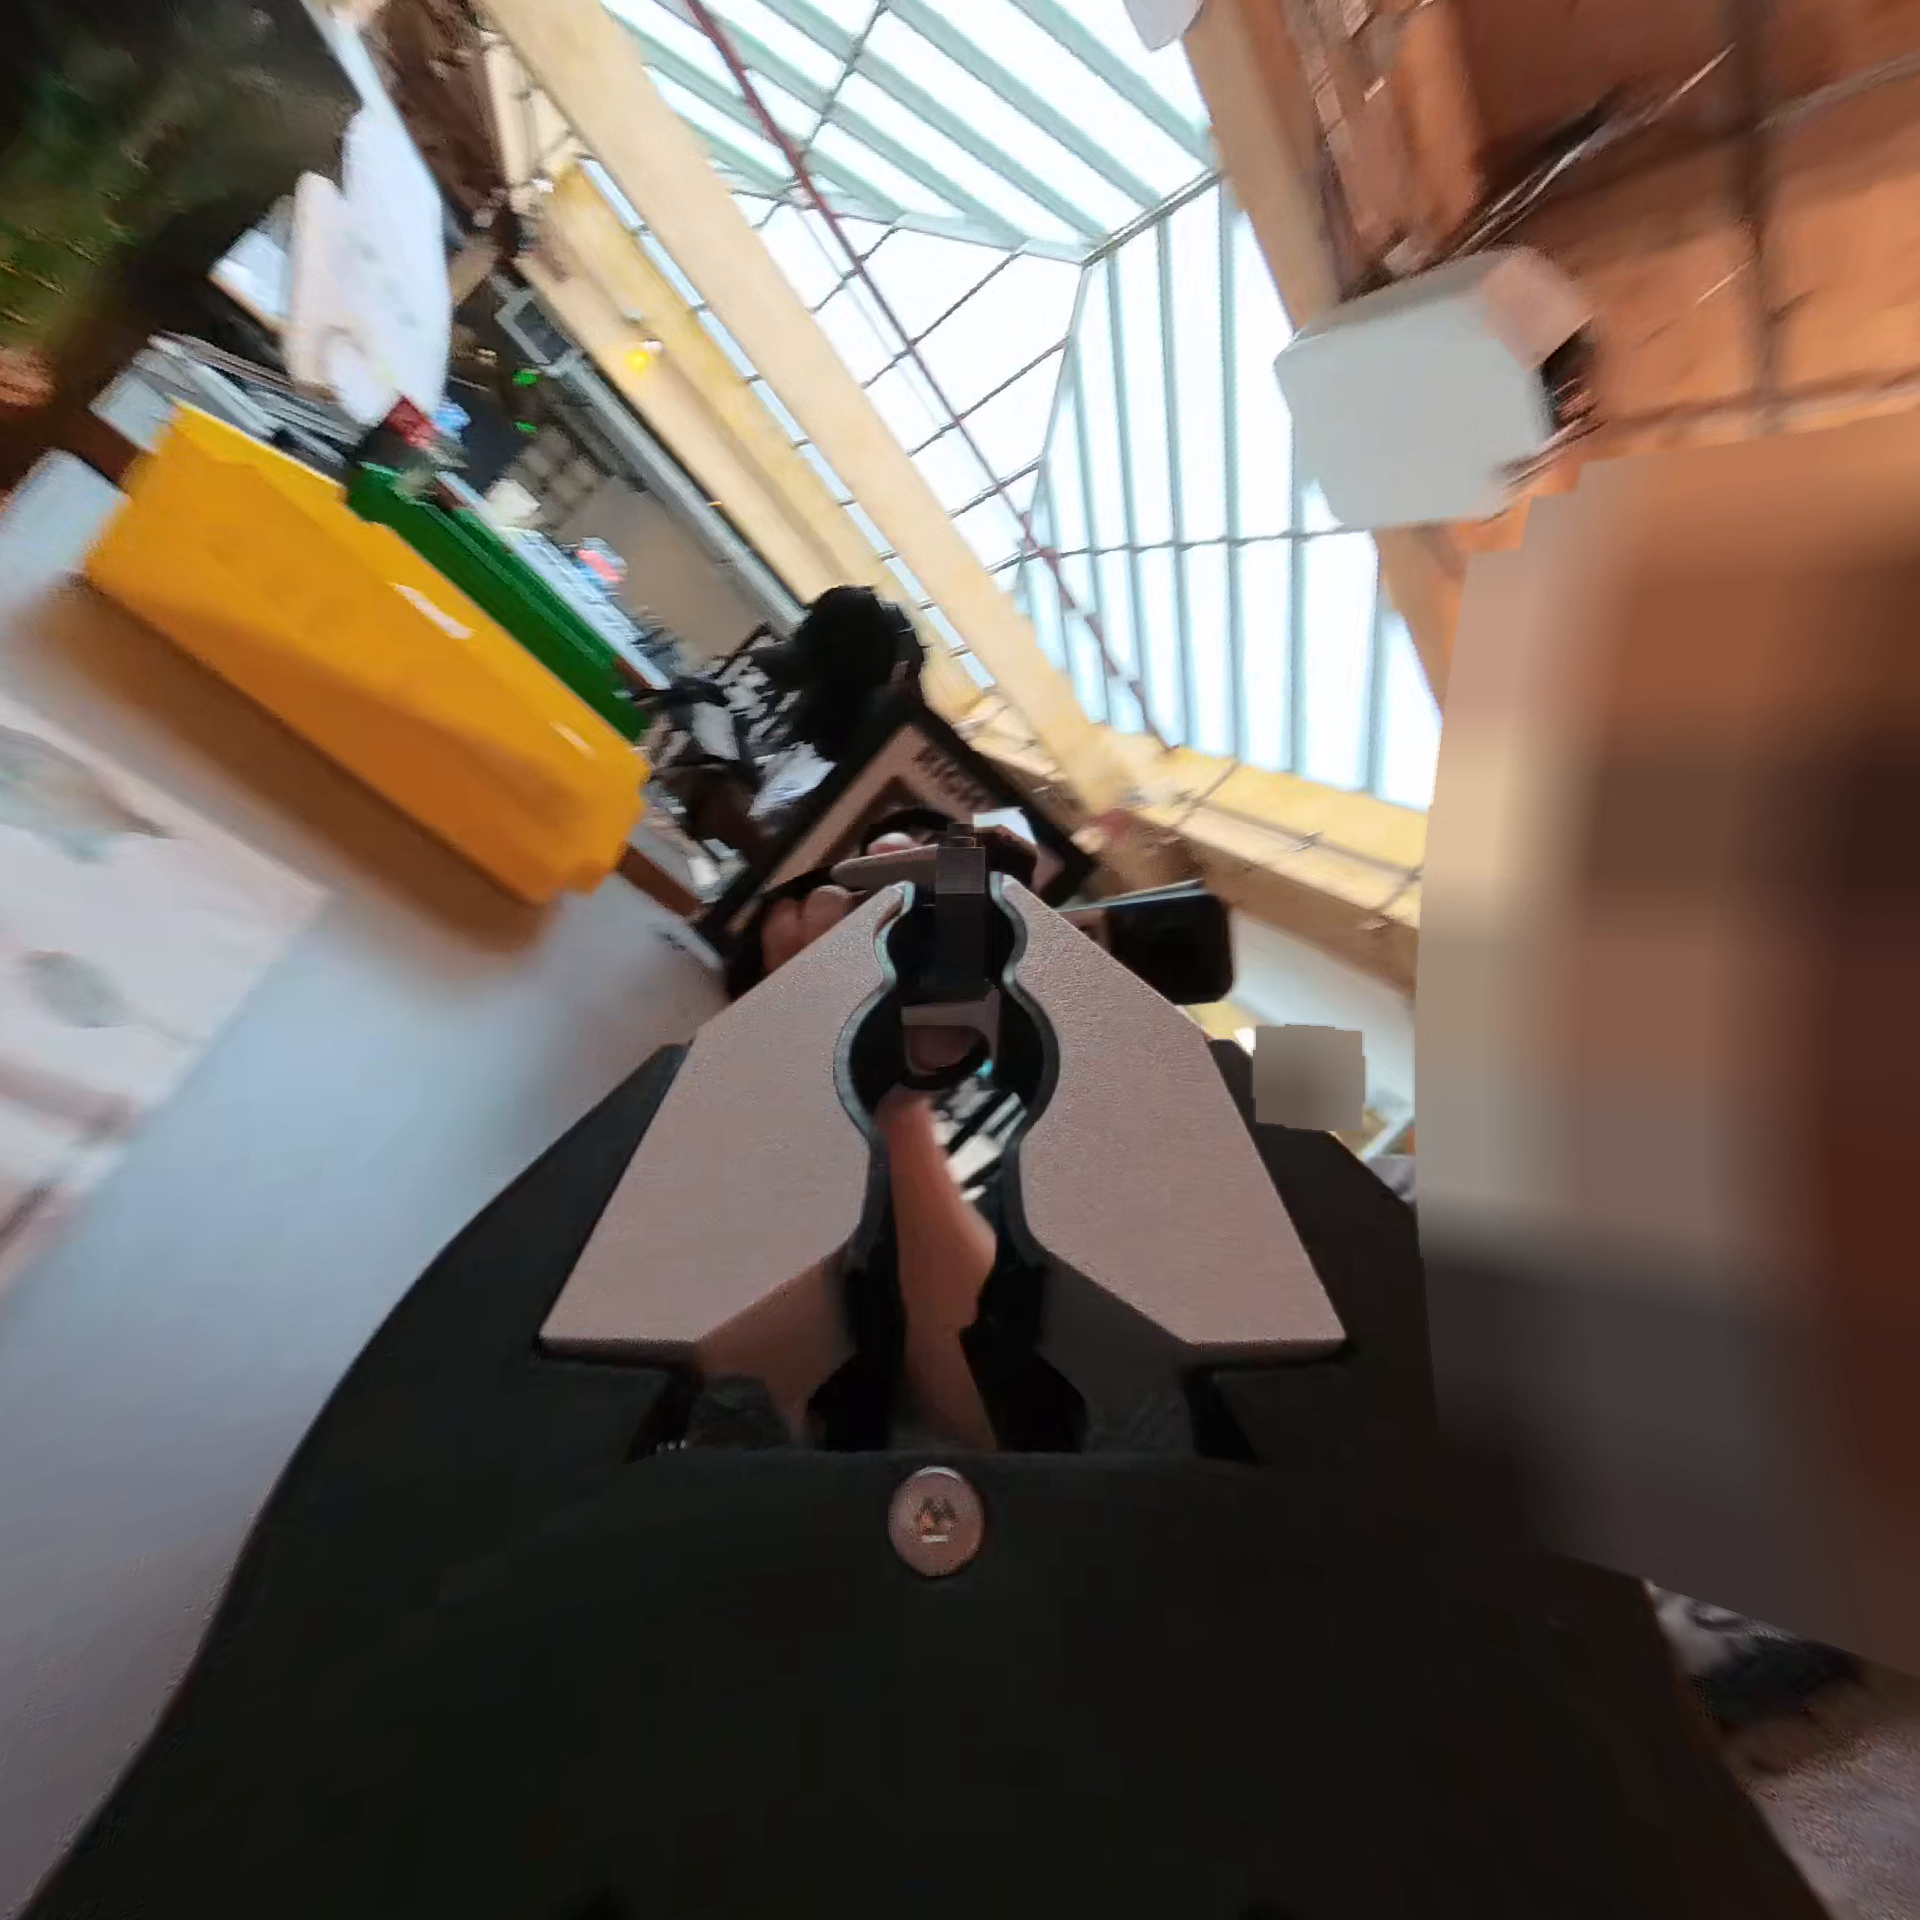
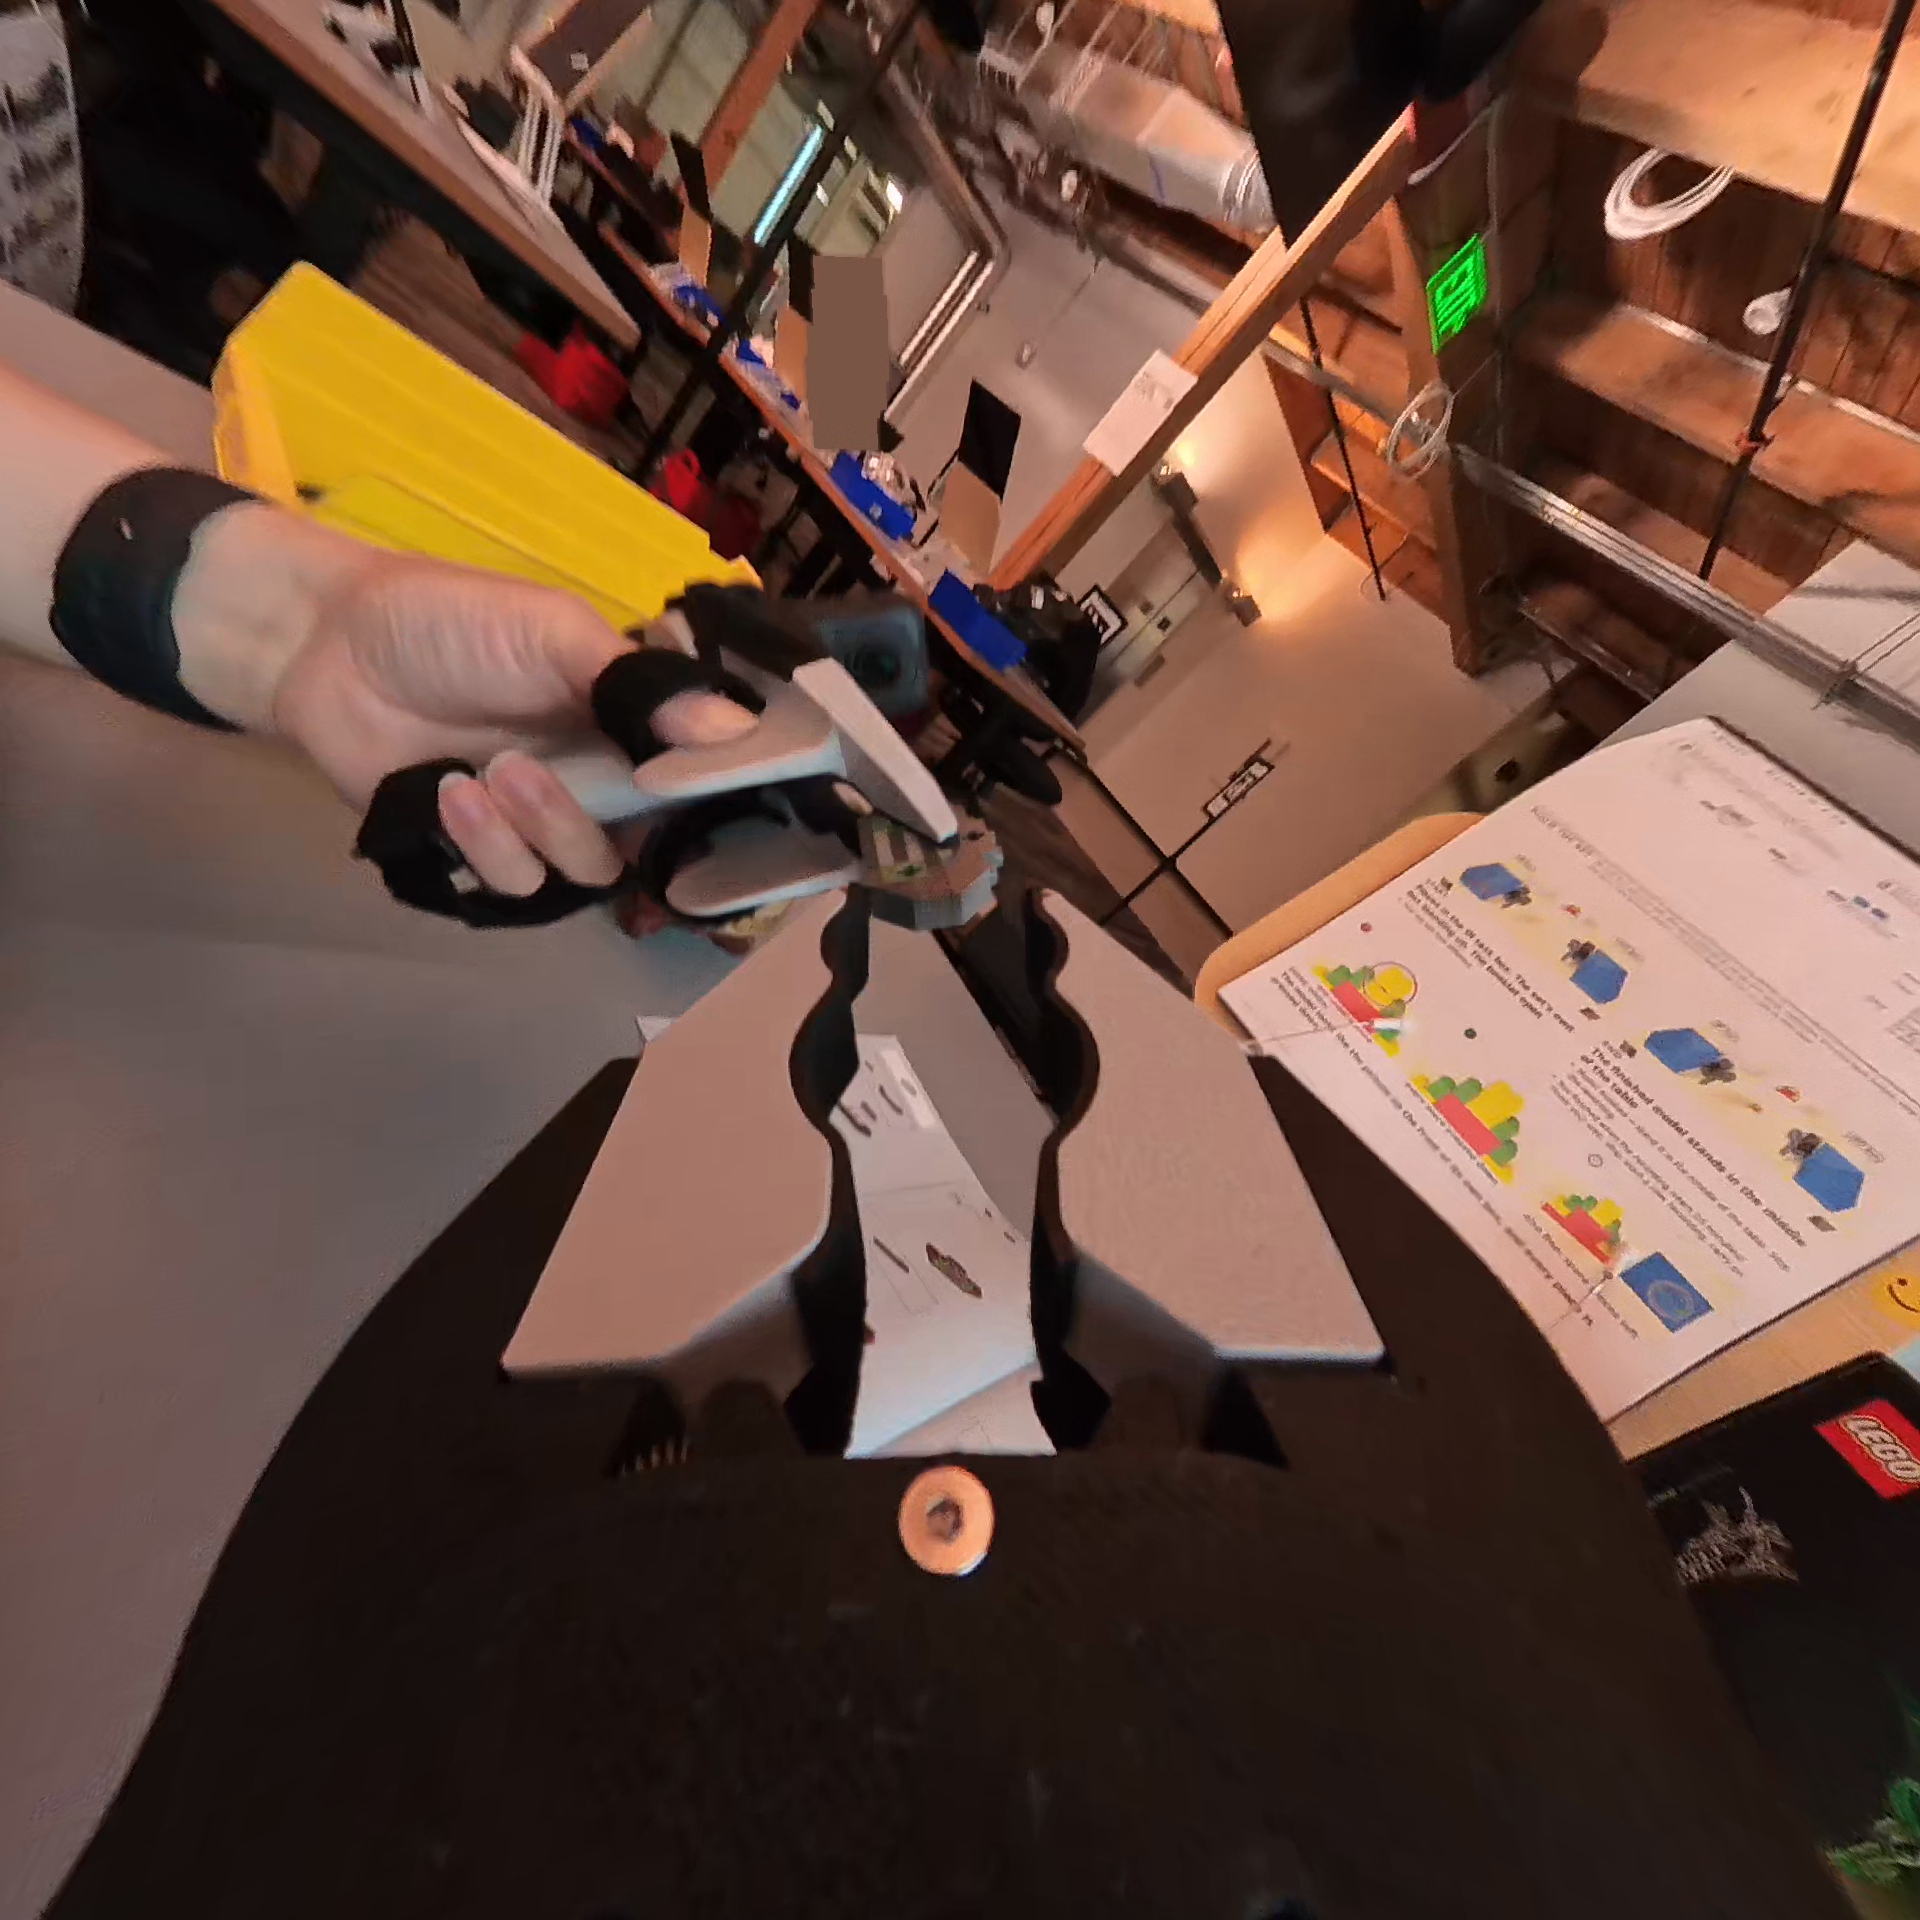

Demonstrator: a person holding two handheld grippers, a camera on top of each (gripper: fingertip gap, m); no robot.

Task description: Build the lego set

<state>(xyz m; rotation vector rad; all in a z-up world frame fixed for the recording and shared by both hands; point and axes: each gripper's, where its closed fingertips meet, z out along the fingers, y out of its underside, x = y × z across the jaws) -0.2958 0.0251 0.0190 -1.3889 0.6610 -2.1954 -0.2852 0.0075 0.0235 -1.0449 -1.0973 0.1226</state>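
Note:
My left gripper [image 1: 951,912] is shut on a small dark grey lego build [image 1: 961,868] that sticks out past its fingertips, raised above the white table [image 1: 260,1195]. In the right wrist view the same gripper [image 2: 902,857], held by a hand, clamps a small brown, grey and green lego build [image 2: 951,883]. My right gripper [image 2: 940,912] is open and empty, with its fingertips just below that build, one on each side. In the left wrist view the right gripper [image 1: 914,821] faces me from beyond the piece, partly hidden.
A yellow bin [image 2: 447,457] stands on the table at the far left, also seen in the left wrist view [image 1: 364,665] beside a green bin [image 1: 488,571]. A printed instruction sheet [image 2: 1610,1039] and a black lego box [image 2: 1787,1507] lie at the right. A booklet [image 2: 935,1195] lies under my right gripper. Left and right tips are no more than a few centimetres apart.

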